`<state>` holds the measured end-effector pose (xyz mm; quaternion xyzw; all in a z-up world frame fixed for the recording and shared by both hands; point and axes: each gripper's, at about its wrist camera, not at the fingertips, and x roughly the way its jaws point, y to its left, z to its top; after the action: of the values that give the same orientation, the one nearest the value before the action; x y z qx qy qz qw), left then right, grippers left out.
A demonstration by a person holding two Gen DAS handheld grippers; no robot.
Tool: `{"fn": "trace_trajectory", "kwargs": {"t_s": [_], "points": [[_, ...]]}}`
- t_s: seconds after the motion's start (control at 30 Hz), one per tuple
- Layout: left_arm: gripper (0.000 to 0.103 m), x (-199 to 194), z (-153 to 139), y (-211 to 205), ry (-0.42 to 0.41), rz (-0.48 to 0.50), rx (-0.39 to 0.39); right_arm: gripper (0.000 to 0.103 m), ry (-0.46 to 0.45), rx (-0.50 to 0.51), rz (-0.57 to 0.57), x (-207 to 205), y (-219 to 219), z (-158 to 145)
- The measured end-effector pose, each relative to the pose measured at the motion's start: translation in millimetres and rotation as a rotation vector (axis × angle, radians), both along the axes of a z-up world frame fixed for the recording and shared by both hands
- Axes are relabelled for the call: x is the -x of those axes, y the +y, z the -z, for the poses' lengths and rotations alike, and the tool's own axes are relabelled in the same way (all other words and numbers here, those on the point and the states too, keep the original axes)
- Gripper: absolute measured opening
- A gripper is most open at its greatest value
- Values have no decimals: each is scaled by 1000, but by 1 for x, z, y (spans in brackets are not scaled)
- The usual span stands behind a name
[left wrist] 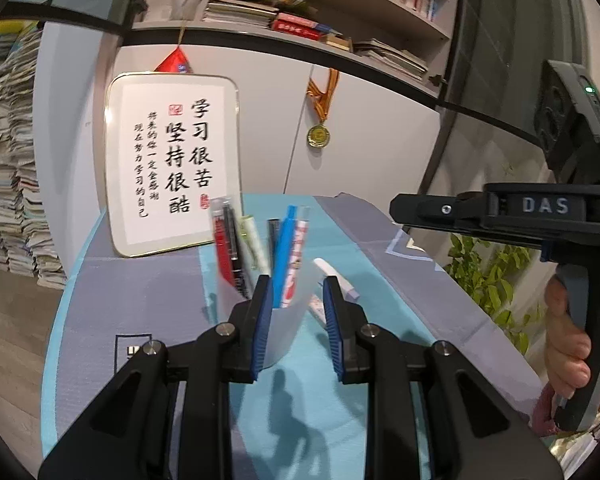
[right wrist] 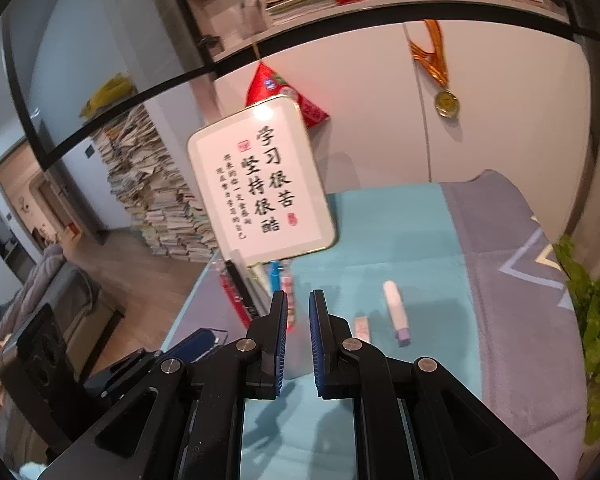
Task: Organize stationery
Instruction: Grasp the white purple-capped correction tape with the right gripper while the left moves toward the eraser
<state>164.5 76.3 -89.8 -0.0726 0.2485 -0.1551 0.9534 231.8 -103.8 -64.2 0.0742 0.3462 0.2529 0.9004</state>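
Most pens already in the cup [left wrist: 276, 300], centre frame on the desk [left wrist: 148, 292]. Left gripper [left wrist: 296, 312] slightly open around it; right gripper [right wrist: 298, 336] closed, empty. White pen [right wrist: 396, 312] and eraser [right wrist: 362, 328] remain.

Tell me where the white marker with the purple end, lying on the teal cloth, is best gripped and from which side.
Grip the white marker at mid-barrel, coming from above with the fingers across its width. It lies flat on the teal cloth, purple end toward the camera. The small eraser lies close on its left, so closing further up the barrel, where both sides look free, seems safest.
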Motion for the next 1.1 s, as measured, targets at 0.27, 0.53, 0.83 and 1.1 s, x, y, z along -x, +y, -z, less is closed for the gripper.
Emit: {"fn": "trace_trajectory", "kwargs": {"t_s": [0.27, 0.53, 0.83, 1.1], "points": [[30, 7, -5, -35, -2, 71, -64, 11, 57, 51, 71, -11, -34, 20], [30, -5, 5, -66, 36, 108, -108, 11, 157, 36, 118, -28, -69, 51], [31, -23, 22, -84, 107, 109, -156, 11, 219, 41, 89, -50, -77, 77], [46, -31, 40, -92, 196, 57, -259, 40, 246, 97, 50, -72, -64, 92]]}}
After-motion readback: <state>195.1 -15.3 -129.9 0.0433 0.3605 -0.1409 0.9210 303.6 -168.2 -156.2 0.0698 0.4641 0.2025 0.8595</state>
